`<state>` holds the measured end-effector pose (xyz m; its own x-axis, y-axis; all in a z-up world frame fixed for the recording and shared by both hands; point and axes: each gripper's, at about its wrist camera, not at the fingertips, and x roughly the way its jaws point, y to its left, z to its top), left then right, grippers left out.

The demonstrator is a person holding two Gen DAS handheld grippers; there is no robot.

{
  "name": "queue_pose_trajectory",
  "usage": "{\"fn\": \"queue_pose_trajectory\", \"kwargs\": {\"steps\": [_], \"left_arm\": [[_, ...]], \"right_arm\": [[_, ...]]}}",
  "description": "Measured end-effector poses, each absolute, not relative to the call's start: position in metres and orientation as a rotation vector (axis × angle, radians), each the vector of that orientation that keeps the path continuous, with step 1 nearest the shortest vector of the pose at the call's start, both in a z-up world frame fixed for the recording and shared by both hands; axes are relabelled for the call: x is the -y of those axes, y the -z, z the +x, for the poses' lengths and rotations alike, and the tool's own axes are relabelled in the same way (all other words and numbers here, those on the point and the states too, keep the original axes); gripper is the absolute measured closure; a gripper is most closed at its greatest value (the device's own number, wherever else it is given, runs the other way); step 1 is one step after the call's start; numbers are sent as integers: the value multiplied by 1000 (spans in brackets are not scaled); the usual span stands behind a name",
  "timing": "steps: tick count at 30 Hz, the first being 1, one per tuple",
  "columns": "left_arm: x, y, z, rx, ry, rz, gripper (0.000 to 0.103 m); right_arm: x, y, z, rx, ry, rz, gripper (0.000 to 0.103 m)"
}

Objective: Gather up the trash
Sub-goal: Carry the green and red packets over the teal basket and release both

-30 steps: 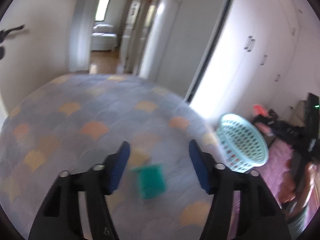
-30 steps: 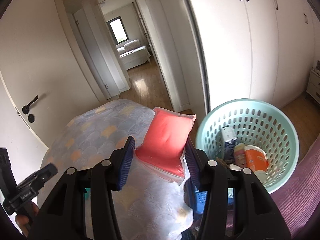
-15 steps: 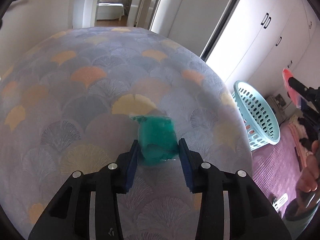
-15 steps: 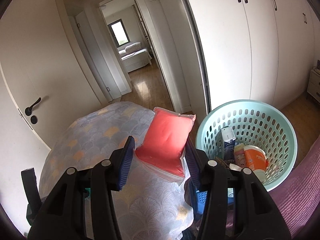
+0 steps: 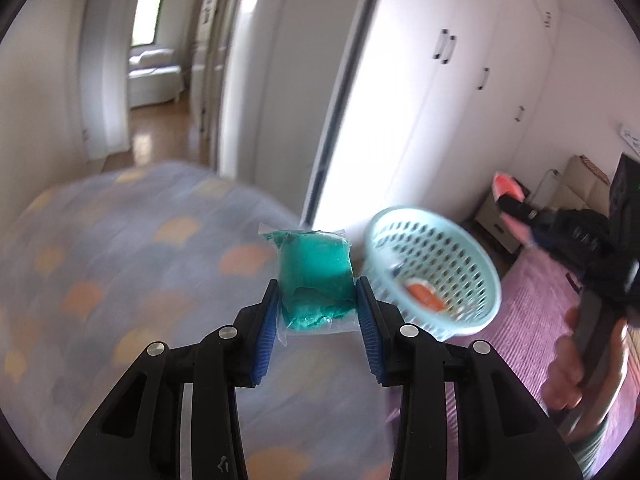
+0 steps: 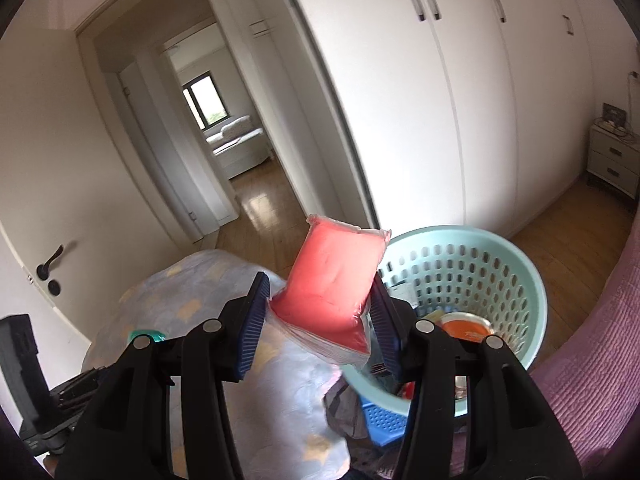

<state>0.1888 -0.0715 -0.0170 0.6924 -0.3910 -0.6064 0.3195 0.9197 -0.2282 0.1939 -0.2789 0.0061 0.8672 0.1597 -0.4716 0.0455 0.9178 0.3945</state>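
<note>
Both grippers are loaded: the left gripper has its fingers clamped on a green pouch above the bed, the right gripper pinches a red pouch beside the basket. Best carry each squarely over the rim before letting go, I'd say.

A teal-filled clear pouch is sitting upright, pinched between blue pads. A pink-filled clear pouch is tilting, likewise pinched. The pale-turquoise perforated basket is standing open, holding an orange-lidded cup.
</note>
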Motion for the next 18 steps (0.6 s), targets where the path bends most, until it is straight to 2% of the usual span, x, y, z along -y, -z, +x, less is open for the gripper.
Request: {"fn": "queue_pose_trajectory", "kwargs": {"steps": [9,18], "left_arm": [[168,20,222,-711,538,-66,67],[208,38,251,-758,589,-35,67]], "right_arm": [[308,23,219,-609,78,392,56],[342,58,235,-683,157,489,50]]}}
